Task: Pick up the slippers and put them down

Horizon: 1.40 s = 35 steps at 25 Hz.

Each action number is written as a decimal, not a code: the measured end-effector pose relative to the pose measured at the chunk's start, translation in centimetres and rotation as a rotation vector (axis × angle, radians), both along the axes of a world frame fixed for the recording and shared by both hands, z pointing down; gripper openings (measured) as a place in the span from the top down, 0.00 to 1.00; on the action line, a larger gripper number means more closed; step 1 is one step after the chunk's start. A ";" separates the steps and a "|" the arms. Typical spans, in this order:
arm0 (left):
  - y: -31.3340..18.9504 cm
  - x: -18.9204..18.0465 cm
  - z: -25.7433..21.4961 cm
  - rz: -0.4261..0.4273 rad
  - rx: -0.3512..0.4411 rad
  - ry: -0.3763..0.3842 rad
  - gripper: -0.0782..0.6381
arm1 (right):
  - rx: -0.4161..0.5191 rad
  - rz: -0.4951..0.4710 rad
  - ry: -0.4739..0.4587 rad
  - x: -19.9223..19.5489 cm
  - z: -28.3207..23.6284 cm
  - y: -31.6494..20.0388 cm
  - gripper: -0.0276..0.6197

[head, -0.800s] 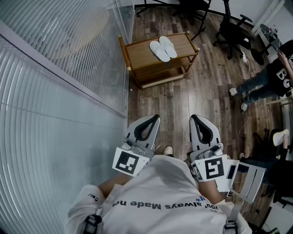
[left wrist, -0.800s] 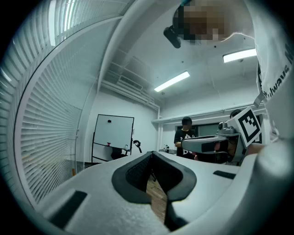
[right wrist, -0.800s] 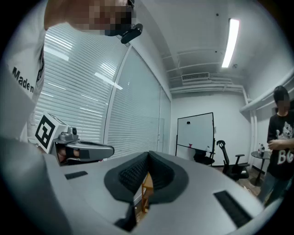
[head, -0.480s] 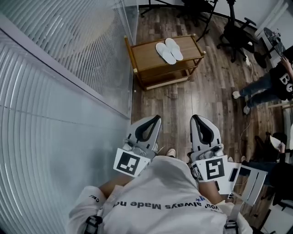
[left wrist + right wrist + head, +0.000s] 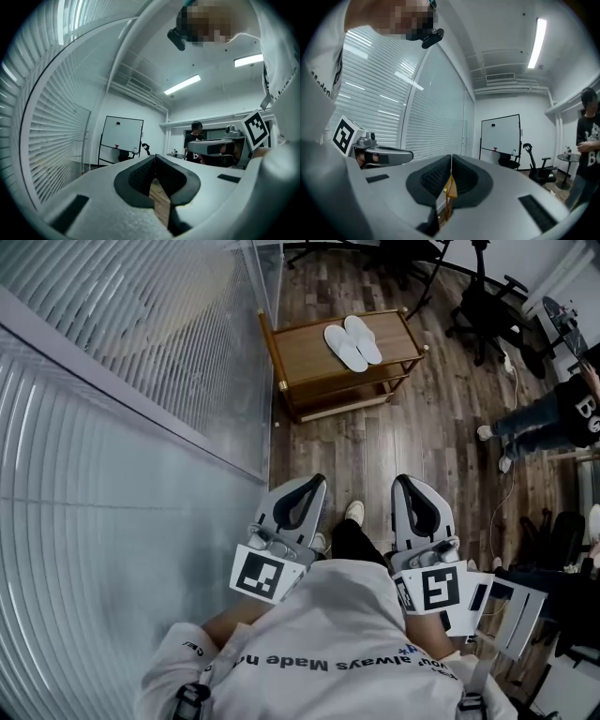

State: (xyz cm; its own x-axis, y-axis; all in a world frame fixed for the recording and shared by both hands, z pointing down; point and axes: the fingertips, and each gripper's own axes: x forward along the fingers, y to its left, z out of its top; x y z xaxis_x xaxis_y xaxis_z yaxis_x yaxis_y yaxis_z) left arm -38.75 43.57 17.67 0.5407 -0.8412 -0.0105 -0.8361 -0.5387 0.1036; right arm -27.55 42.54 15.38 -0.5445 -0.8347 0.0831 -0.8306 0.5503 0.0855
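A pair of white slippers point(image 5: 352, 341) lies side by side on top of a low wooden table point(image 5: 305, 357) far ahead in the head view. My left gripper point(image 5: 316, 483) and right gripper point(image 5: 401, 482) are held level close to my body, well short of the table. Both are shut with their jaw tips together and nothing between them. In the right gripper view a sliver of the wooden table point(image 5: 449, 189) shows through the gap behind the shut right gripper point(image 5: 451, 158). The left gripper point(image 5: 154, 157) view shows only wood floor behind the jaws.
A ribbed glass partition point(image 5: 122, 409) runs along my left. Office chairs point(image 5: 483, 306) and a standing person point(image 5: 553, 413) are at the right. A whiteboard point(image 5: 500, 134) stands at the far wall. Wood floor point(image 5: 375, 456) lies between me and the table.
The table and slippers have shifted slightly right and up in the head view. My foot has stepped forward between the grippers. Both grippers stay shut in the same place.
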 end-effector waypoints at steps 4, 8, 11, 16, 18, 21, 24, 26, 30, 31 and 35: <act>-1.7 1.1 0.0 0.006 -0.025 0.008 0.87 | -0.006 0.013 0.000 1.0 0.2 -1.8 0.93; -4.5 2.9 -0.3 0.017 -0.038 0.001 0.87 | -0.011 0.030 0.000 2.9 -0.1 -4.3 0.93; -7.3 4.6 -0.1 0.033 -0.047 -0.008 0.87 | -0.018 0.037 0.000 4.5 0.1 -7.0 0.93; -12.4 7.3 -0.9 0.039 -0.050 -0.019 0.87 | -0.026 0.038 0.000 7.4 -0.3 -12.1 0.93; -13.9 8.5 -1.0 0.034 -0.042 -0.025 0.87 | -0.023 0.033 0.005 8.7 -0.1 -13.7 0.93; -16.2 10.4 -0.9 0.024 -0.040 -0.039 0.87 | -0.017 0.023 0.000 10.6 0.0 -16.1 0.93; -18.8 12.2 -1.1 0.010 -0.040 -0.047 0.87 | -0.001 0.012 0.005 12.4 -0.4 -18.7 0.93; -20.5 13.4 -1.3 0.003 -0.043 -0.050 0.87 | 0.004 0.002 0.008 13.6 -0.7 -20.4 0.93; -23.5 15.4 -1.3 -0.003 -0.049 -0.045 0.87 | -0.013 -0.017 -0.015 15.5 -0.6 -23.5 0.93; -24.1 15.7 -1.2 -0.012 -0.048 -0.047 0.87 | -0.018 -0.020 -0.018 16.0 -0.4 -24.1 0.93; -26.4 15.9 -0.9 -0.070 -0.057 -0.057 0.87 | -0.040 -0.040 -0.023 17.2 0.4 -26.4 0.93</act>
State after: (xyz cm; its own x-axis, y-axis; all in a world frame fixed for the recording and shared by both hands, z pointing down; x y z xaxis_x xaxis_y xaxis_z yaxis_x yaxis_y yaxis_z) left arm -22.81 17.22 16.81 0.4791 -0.8752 0.0673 -0.8768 -0.4736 0.0837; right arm -10.37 16.17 15.81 -0.5794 -0.8084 0.1035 -0.8093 0.5857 0.0440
